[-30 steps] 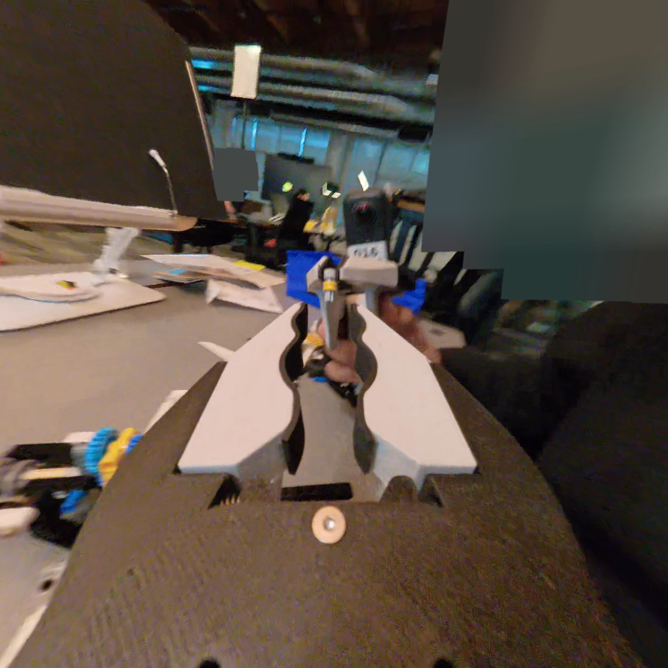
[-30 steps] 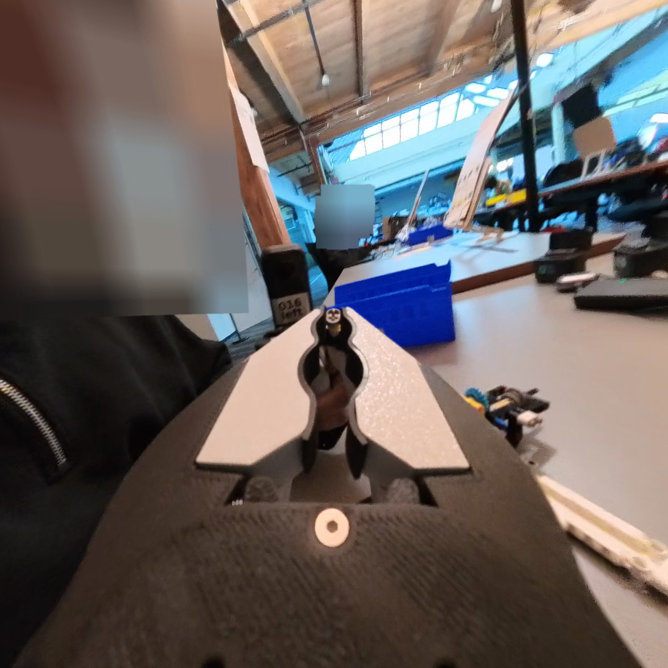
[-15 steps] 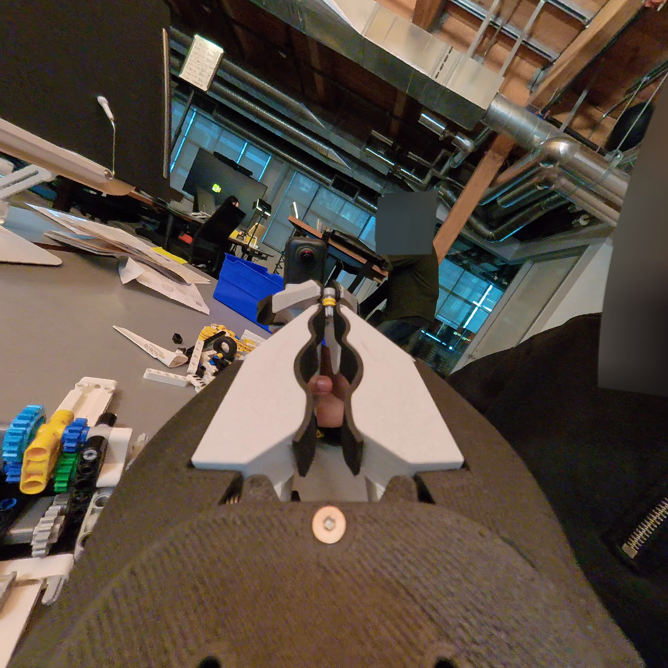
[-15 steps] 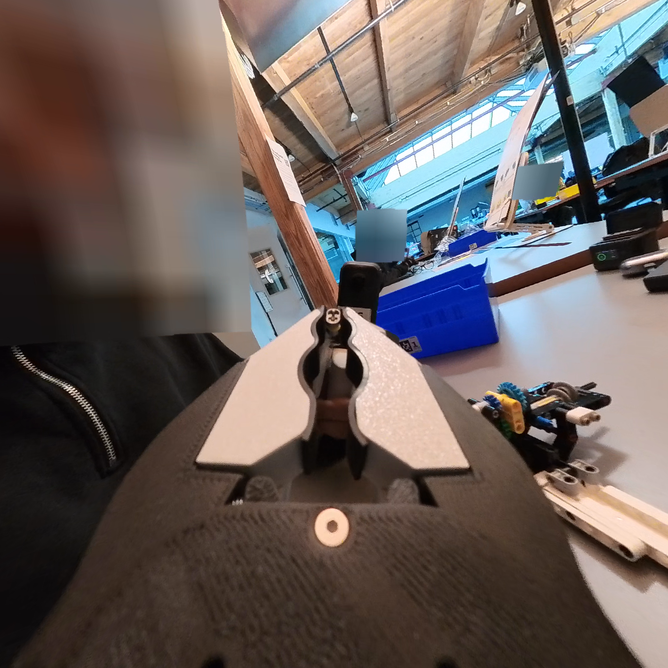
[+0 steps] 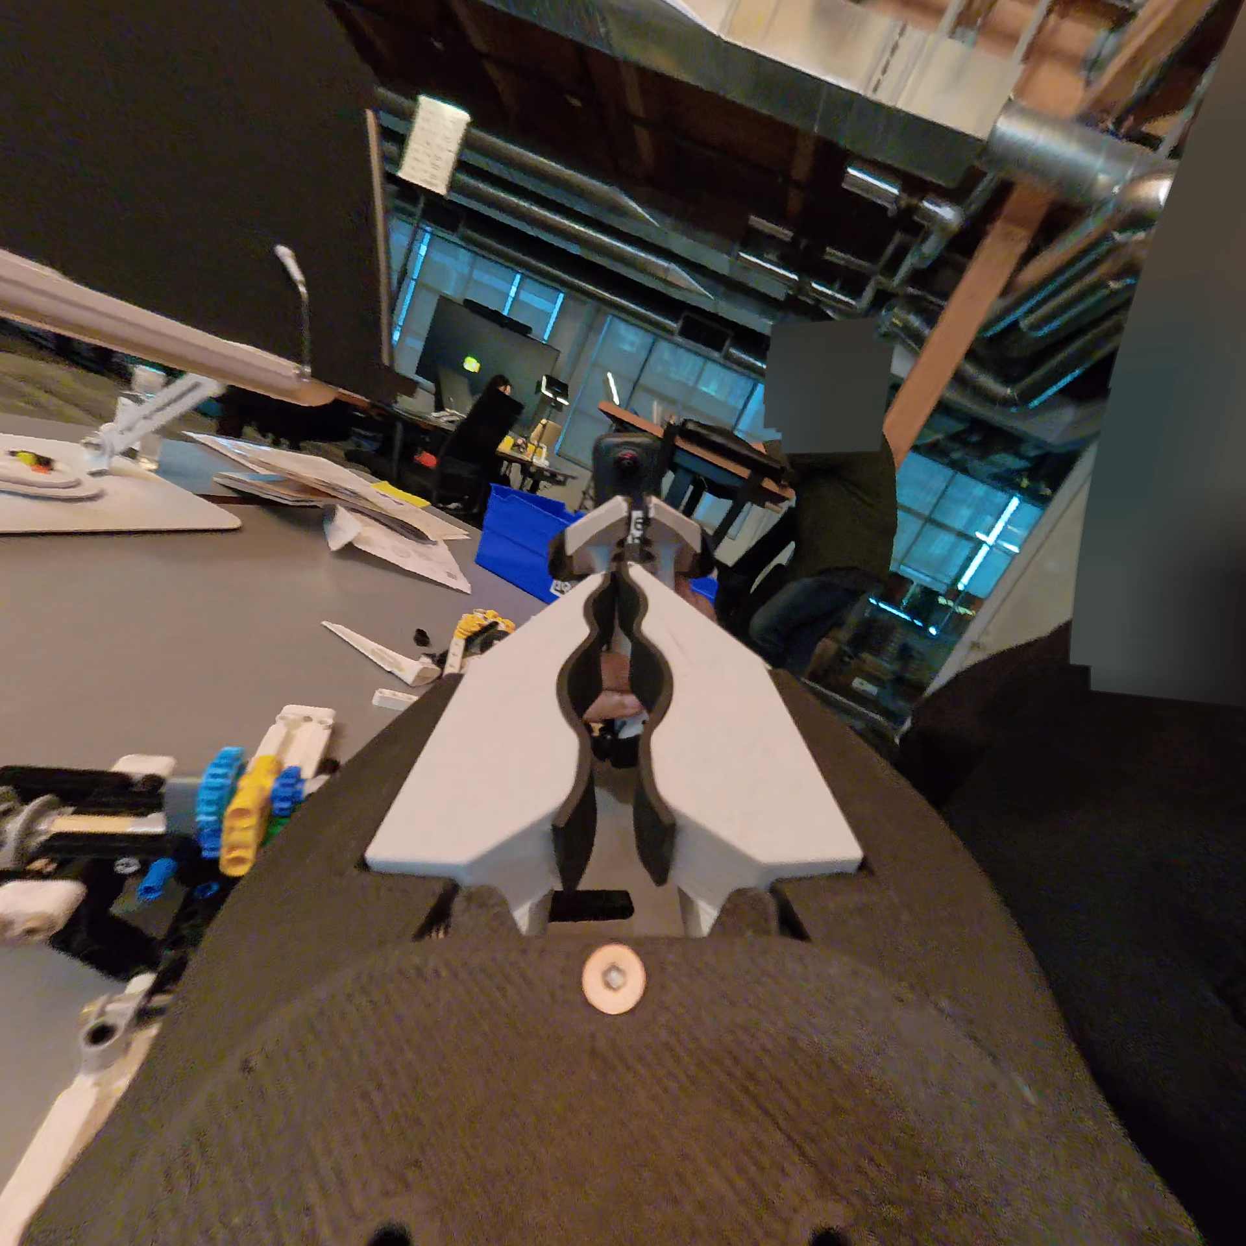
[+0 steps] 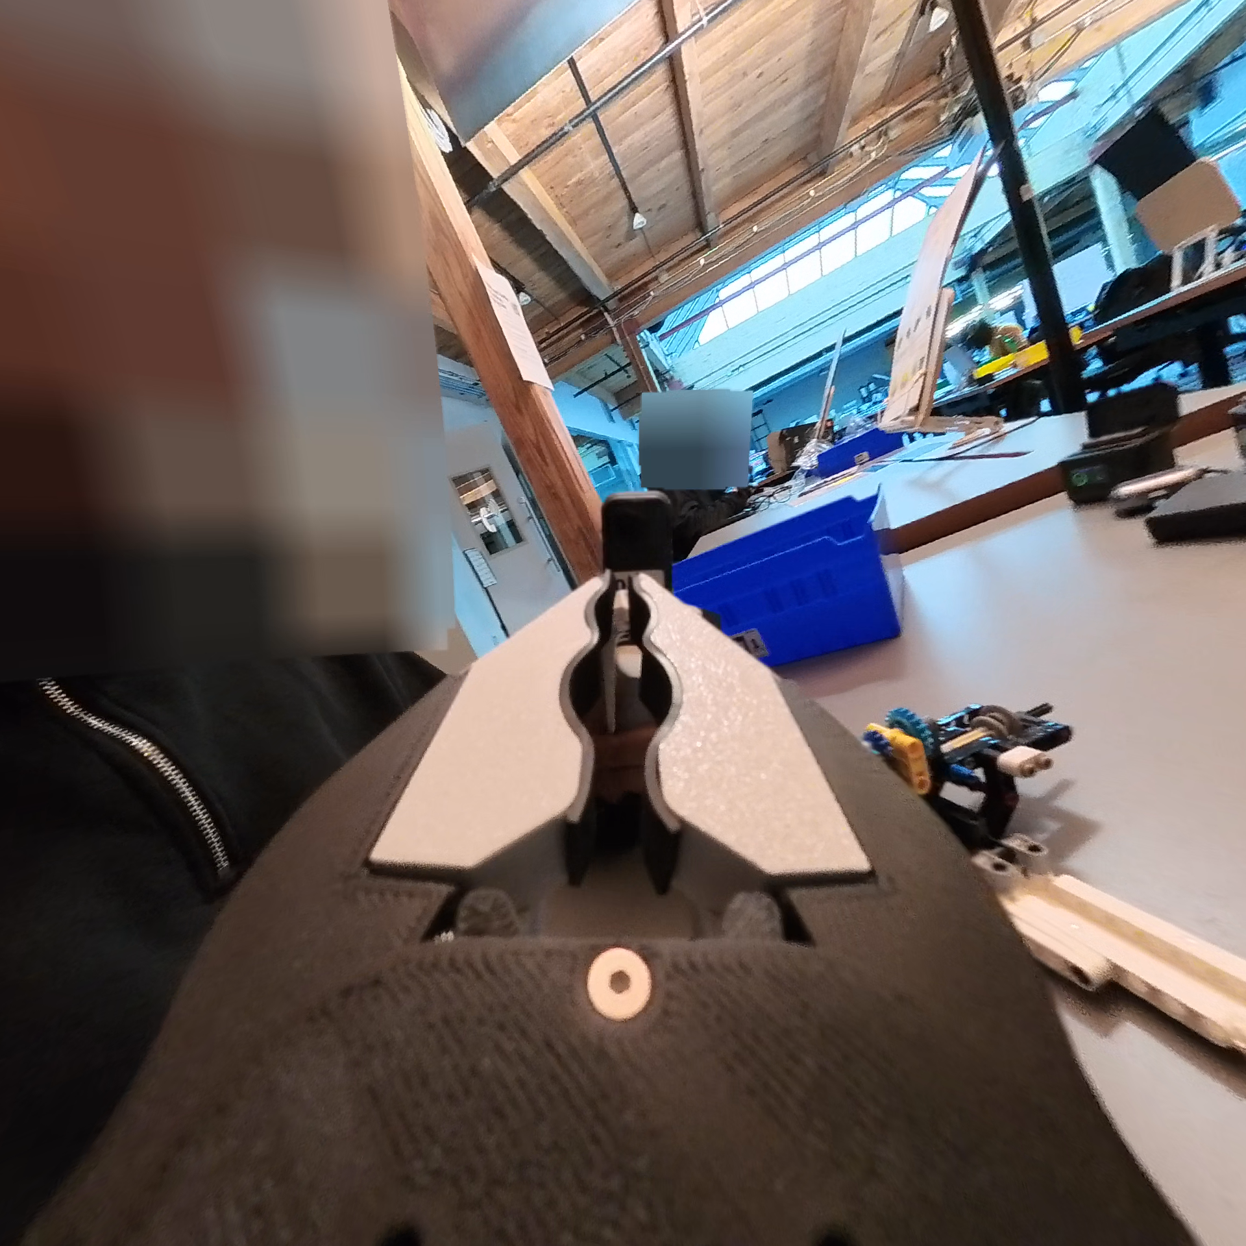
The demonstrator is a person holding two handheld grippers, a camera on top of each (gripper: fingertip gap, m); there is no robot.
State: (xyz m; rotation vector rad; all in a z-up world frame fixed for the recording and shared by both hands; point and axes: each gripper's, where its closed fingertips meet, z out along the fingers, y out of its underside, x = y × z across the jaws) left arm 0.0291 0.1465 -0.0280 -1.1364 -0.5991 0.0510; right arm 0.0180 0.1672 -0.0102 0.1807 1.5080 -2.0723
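Left wrist view is showing your left gripper [image 5: 624, 573] raised above the grey desk [image 5: 168, 627], its jaws standing together at the tips with nothing plainly gripped between them. Just beyond those tips, your right gripper [image 5: 630, 539] is facing back at you, nose to nose, its black camera [image 5: 624, 465] sitting on top and a hand partly showing through the gap lower down. To the left on the desk, a black toy-brick assembly with blue and yellow gears [image 5: 236, 809] is lying close beside the gripper body, with white beams [image 5: 297, 735] near it, a white wedge piece [image 5: 377, 650] and a small yellow-and-black build [image 5: 482, 627] farther off. A blue bin [image 5: 519, 539] is standing behind them, papers [image 5: 350, 499] are lying spread toward the far edge, and a dark monitor [image 5: 182, 168] is looming at upper left. Right wrist view is showing your right gripper [image 6: 624, 590] with its jaws likewise together at the tips, whether anything thin is caught there I cannot tell, and the other gripper's camera [image 6: 637, 532] is blocking the line straight ahead. The blue bin [image 6: 789, 580] is sitting just right of it, a gear assembly [image 6: 971, 748] and a white beam [image 6: 1112, 957] are lying on the desk at right, and your dark zipped jacket [image 6: 135, 775] is filling the left side.
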